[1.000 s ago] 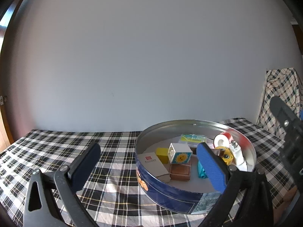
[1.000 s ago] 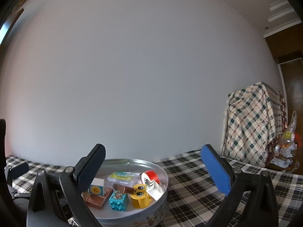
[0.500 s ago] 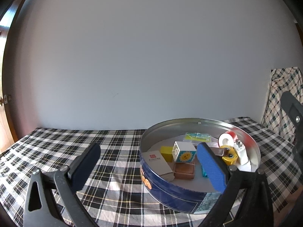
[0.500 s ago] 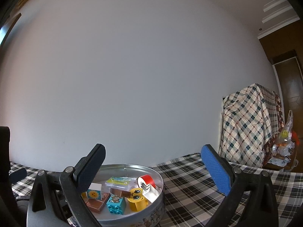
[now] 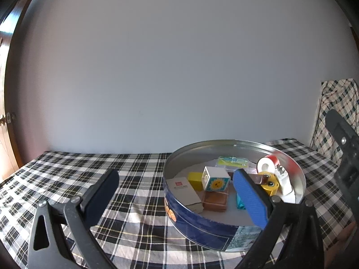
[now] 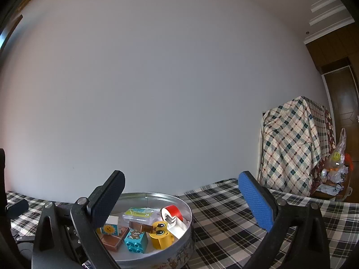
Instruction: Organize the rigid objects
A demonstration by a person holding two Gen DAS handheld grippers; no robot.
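A round blue cookie tin stands on the checked tablecloth. It holds several small things: a white card box, a sun-face block, a yellow face block, a red tape roll and a brown box. My left gripper is open and empty, raised just in front of the tin. The tin sits at the lower left of the right wrist view. My right gripper is open and empty, above and to the right of the tin.
The table with the checked cloth stands against a plain white wall. A piece of furniture draped in plaid cloth stands off the table's right end, with a plastic bag beside it. A wooden door frame is at far left.
Both grippers have risen and tilted up a little, so the tin sits lower in both views. Both stay open and empty. The things in the tin have not moved.
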